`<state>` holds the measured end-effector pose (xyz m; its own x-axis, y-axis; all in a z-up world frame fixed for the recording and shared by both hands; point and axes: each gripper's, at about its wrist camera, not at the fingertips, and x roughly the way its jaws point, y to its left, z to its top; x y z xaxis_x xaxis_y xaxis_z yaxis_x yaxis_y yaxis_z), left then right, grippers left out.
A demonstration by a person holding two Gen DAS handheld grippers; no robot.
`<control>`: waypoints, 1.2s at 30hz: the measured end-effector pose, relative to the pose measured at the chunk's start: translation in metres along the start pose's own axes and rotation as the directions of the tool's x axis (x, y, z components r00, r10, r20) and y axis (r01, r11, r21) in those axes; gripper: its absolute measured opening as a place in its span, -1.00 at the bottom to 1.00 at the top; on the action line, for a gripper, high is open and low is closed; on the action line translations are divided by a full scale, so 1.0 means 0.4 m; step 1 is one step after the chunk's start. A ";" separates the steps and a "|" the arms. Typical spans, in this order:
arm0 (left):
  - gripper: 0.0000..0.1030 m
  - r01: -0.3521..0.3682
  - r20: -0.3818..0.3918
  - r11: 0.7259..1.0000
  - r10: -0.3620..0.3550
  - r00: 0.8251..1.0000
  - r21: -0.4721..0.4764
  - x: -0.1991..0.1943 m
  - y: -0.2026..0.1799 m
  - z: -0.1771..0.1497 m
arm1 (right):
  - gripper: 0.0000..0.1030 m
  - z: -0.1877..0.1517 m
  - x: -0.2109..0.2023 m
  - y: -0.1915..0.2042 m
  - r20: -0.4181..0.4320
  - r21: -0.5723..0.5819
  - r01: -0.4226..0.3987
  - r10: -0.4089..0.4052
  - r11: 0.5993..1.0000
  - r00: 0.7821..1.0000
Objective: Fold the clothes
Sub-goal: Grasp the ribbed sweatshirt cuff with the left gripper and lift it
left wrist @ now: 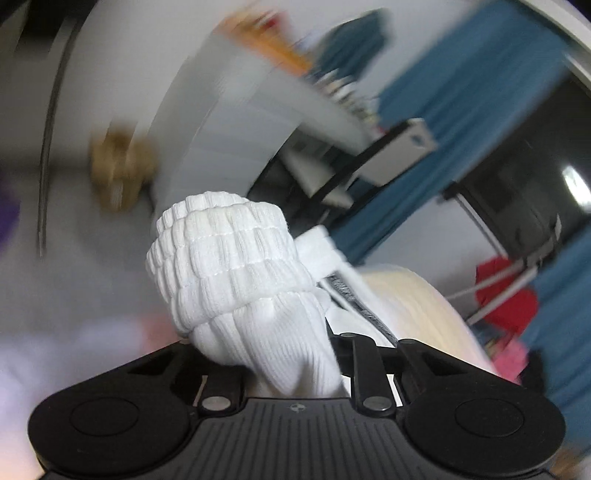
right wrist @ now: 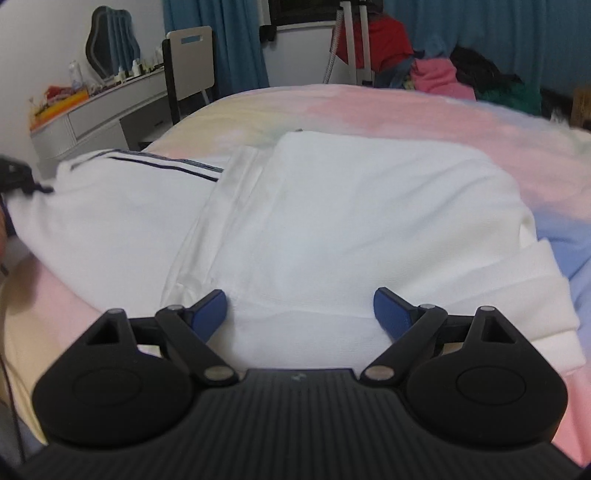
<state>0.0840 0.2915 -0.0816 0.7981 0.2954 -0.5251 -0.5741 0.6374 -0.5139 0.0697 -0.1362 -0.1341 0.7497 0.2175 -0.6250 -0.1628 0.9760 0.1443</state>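
A white knit garment (right wrist: 332, 221) with dark stripes near its collar lies partly folded on the pastel bedspread (right wrist: 406, 110). My right gripper (right wrist: 300, 314) is open, its blue fingertips (right wrist: 212, 312) resting on the garment's near edge. My left gripper (left wrist: 291, 354) is shut on the garment's white ribbed cuff (left wrist: 229, 266) and holds it lifted and bunched; its fingers are hidden by the fabric. The left wrist view is tilted and blurred.
A grey dresser (right wrist: 96, 114) with clutter and a chair (right wrist: 190, 62) stand at the back left. A pile of red, pink and dark clothes (right wrist: 436, 70) lies behind the bed before blue curtains (right wrist: 498, 33).
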 end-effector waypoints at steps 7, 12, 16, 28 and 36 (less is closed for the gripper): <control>-0.62 0.000 0.268 0.955 -0.084 0.960 0.298 -0.198 -0.281 -0.078 | 0.70 0.048 -0.073 -0.093 0.071 0.189 0.031 -0.045 0.982 0.996; -0.64 0.034 0.370 0.894 -0.220 0.903 0.447 -0.323 -0.508 -0.222 | 0.70 0.071 -0.144 -0.238 0.119 0.375 0.078 -0.131 0.924 0.984; -0.67 0.050 0.395 0.826 -0.321 0.861 0.561 -0.397 -0.684 -0.394 | 0.70 0.070 -0.183 -0.369 0.124 0.524 0.115 -0.209 0.844 0.970; -0.68 0.101 0.090 0.330 -0.517 0.851 0.939 -0.308 -0.945 -1.053 | 0.71 0.050 -0.262 -0.614 0.210 0.741 0.075 -0.336 0.668 0.918; 0.06 0.218 -0.151 0.114 -0.426 0.892 0.969 -0.221 -0.967 -1.151 | 0.71 0.039 -0.215 -0.640 0.238 0.754 -0.050 -0.201 0.654 0.950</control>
<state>0.1514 -0.3087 -0.1486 0.9289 -0.1151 -0.3519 0.2859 0.8267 0.4846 0.0567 -0.4048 -0.1053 0.8976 0.0086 -0.4406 0.3399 0.6230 0.7045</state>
